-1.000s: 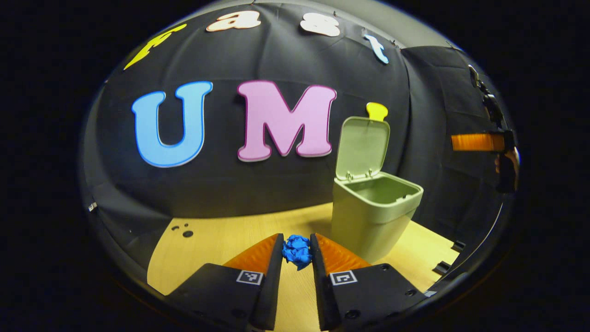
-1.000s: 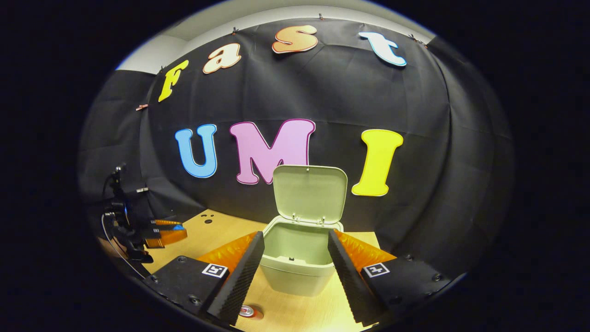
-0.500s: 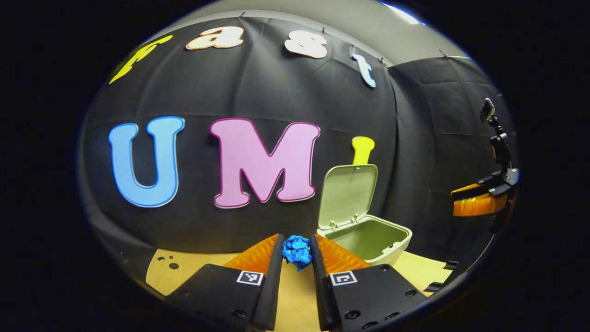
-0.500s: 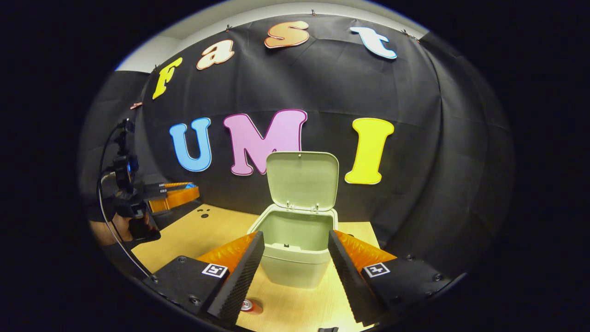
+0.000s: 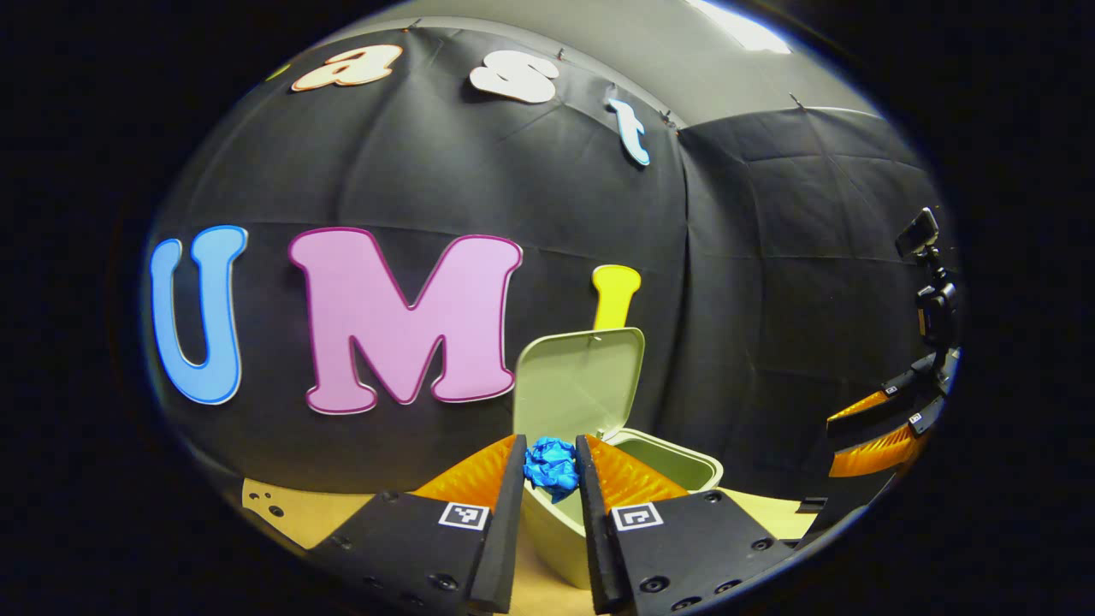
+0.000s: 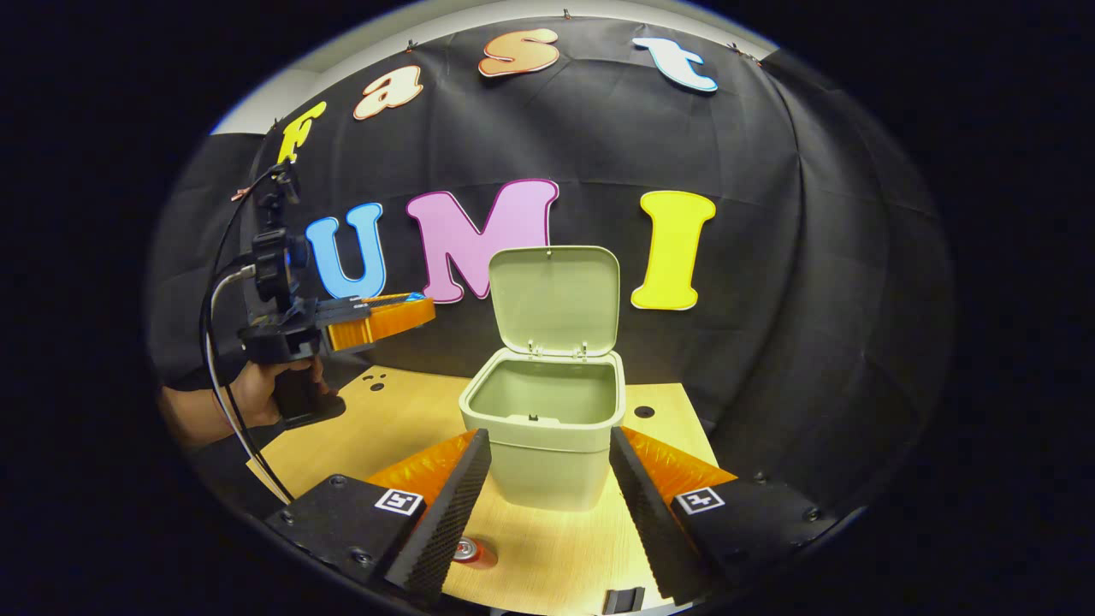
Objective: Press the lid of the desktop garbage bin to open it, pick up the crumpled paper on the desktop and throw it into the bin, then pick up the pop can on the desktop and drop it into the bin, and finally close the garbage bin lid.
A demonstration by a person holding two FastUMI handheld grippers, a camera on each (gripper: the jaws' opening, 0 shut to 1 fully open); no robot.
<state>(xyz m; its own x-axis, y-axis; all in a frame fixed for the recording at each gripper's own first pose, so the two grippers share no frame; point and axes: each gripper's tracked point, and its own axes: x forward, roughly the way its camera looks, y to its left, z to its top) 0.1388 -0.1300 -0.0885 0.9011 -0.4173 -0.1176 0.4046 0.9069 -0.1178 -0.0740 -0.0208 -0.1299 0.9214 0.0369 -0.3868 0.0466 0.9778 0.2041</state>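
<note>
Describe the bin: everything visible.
The bin is a small pale green box with rounded corners, plastic by the look. It stands upright on the wooden table. Its hinged lid is swung up at the back, nearly vertical, on two small hinges. The inside looks empty. A small catch sits at the front rim. Nothing touches it; the left tool holds the blue paper ball near it.

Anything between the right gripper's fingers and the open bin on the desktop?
In the right gripper view, bare desktop lies between the right gripper and the bin; the pop can lies beside its left finger.
</note>
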